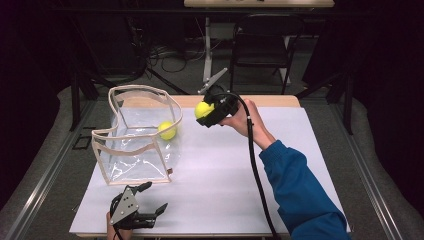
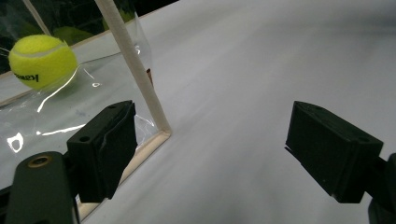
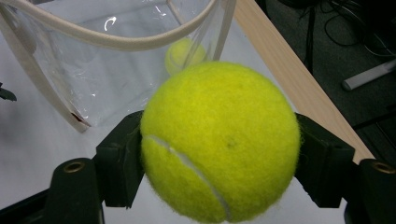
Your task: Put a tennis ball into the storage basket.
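Note:
My right gripper (image 1: 206, 111) is raised above the table's far middle, shut on a yellow tennis ball (image 1: 203, 109), which bulges between its jaws in the right gripper view (image 3: 219, 142). It hangs just right of a clear plastic bag with a cream rim (image 1: 135, 132). A second tennis ball (image 1: 167, 130) lies inside that bag, seen through the plastic (image 2: 42, 60) (image 3: 183, 55). My left gripper (image 1: 152, 198) rests low at the table's near left, open, with nothing between its jaws, right by the bag's near corner (image 2: 163, 132).
A white sheet (image 1: 225, 170) covers the wooden table. A dark folding chair (image 1: 265, 45) and cables stand on the floor beyond the far edge. The right gripper's black cable (image 1: 257, 175) trails across the sheet beside a blue sleeve (image 1: 300, 195).

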Tool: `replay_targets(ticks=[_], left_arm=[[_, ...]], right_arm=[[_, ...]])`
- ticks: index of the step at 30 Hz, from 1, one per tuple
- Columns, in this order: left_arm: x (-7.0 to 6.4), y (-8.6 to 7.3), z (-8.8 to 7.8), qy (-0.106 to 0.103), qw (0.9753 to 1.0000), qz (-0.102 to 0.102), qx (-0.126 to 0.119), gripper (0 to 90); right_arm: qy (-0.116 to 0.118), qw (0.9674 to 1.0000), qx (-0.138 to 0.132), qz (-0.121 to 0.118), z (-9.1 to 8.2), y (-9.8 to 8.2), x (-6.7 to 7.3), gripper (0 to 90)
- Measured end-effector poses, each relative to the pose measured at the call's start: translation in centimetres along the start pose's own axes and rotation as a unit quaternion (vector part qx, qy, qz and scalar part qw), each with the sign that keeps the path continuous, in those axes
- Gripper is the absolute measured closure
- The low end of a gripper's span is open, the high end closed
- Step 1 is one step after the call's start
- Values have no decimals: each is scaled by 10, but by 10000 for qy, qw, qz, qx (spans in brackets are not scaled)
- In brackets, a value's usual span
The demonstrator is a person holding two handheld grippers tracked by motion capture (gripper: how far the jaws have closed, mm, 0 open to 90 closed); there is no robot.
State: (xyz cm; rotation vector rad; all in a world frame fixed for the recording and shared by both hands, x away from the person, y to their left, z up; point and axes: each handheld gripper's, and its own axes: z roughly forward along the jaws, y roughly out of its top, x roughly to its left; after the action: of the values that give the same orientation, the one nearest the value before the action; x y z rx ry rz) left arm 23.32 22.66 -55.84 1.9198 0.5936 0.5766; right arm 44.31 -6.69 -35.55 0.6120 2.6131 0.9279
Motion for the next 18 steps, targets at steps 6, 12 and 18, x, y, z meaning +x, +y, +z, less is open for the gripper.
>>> replay_targets(ticks=[6,12,18], left_arm=[[0,0,0,-3,10000,0,2,159],[0,0,0,0,10000,0,-1,159],[0,0,0,2,10000,2,-4,159]], right_arm=[[-13,10000,-39,-49,-2,4,1,264],[-17,9999,-73,-93,-4,9,3,264],[-17,9998,-131,-117,-6,13,5,264]])
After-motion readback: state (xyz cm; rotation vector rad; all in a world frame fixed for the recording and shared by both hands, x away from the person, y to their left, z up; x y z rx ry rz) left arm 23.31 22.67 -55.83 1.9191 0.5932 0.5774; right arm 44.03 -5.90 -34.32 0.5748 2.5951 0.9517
